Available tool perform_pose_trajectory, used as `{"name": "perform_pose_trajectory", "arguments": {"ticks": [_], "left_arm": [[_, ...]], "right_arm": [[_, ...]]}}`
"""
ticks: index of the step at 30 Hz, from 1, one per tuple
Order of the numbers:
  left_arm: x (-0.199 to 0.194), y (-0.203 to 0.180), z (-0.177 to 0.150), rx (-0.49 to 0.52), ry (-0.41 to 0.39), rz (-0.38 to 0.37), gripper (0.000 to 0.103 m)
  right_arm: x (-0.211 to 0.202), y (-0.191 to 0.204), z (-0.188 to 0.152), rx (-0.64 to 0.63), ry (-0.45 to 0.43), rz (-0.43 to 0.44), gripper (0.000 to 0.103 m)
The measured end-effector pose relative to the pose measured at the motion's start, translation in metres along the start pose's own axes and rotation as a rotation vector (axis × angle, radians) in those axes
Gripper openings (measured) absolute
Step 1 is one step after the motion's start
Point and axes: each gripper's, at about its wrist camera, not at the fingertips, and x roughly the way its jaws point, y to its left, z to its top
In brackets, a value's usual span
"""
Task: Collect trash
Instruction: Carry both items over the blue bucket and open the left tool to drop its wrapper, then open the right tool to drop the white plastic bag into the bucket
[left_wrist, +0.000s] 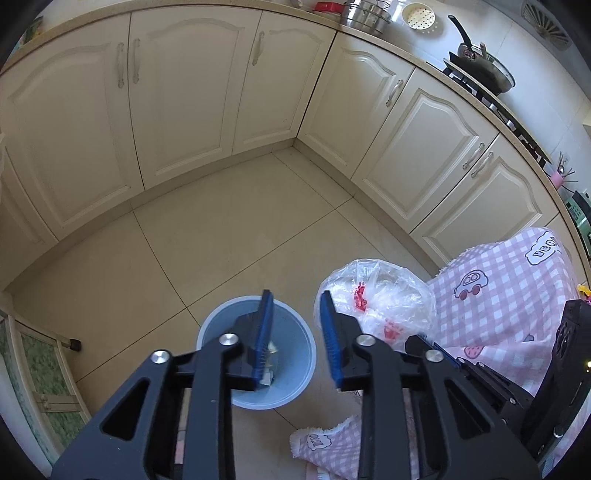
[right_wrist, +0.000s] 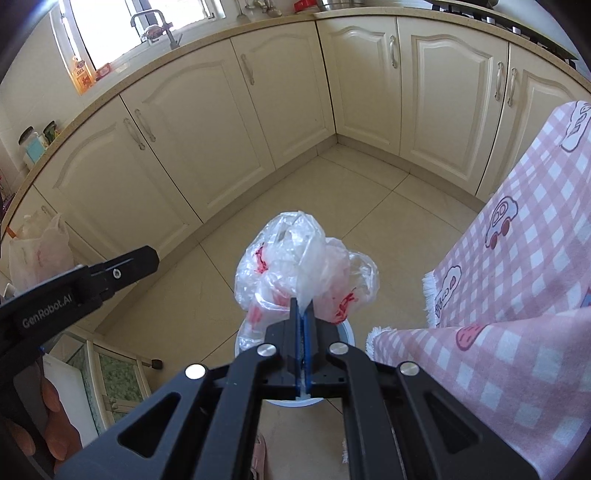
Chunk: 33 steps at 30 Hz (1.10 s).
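Note:
My right gripper (right_wrist: 303, 308) is shut on a crumpled clear plastic bag (right_wrist: 295, 258) with red print, holding it above a light blue bin (right_wrist: 349, 334) on the floor. In the left wrist view the same bag (left_wrist: 384, 295) hangs just right of the bin (left_wrist: 295, 369), with the right gripper (left_wrist: 430, 345) under it. My left gripper (left_wrist: 295, 295) is open over the bin with nothing between its blue pads. A few pale scraps (left_wrist: 271, 356) lie inside the bin. The left gripper (right_wrist: 144, 260) also shows at the left of the right wrist view.
A pink checked cloth (right_wrist: 517, 295) hangs over furniture at the right, close to the bin. Cream cabinets (left_wrist: 184, 110) line the far corner. Another plastic bag (right_wrist: 37, 251) sits at the left. A hand (right_wrist: 55, 410) holds the left gripper. Pots (left_wrist: 365, 14) stand on the counter.

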Motion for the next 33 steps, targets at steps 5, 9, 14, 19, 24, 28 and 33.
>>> {"name": "perform_pose_trajectory", "arguments": {"ticks": [5, 9, 14, 19, 24, 28, 33], "left_arm": [[0.003, 0.004, -0.003, -0.01, 0.013, 0.018, 0.031], [0.005, 0.009, -0.005, -0.019, 0.024, 0.032, 0.033], [0.003, 0.017, -0.005, -0.041, 0.016, 0.05, 0.035], [-0.005, 0.018, -0.001, -0.038, -0.005, 0.068, 0.036], [-0.016, 0.01, -0.001, -0.012, -0.023, 0.072, 0.036], [-0.029, -0.002, -0.002, 0.008, -0.041, 0.061, 0.036], [-0.059, -0.022, 0.0, 0.034, -0.089, 0.033, 0.036]], "right_arm": [[0.006, 0.003, 0.0, -0.003, 0.007, 0.005, 0.002], [0.009, 0.009, 0.002, -0.01, 0.01, 0.01, 0.002], [0.013, 0.017, 0.009, -0.012, -0.004, 0.033, 0.003], [0.021, 0.02, 0.019, 0.024, -0.044, 0.085, 0.021], [0.012, 0.021, 0.02, 0.021, -0.066, 0.082, 0.021], [-0.013, 0.022, 0.021, 0.004, -0.109, 0.052, 0.021], [-0.062, 0.019, 0.027, -0.006, -0.192, 0.022, 0.021]]}}
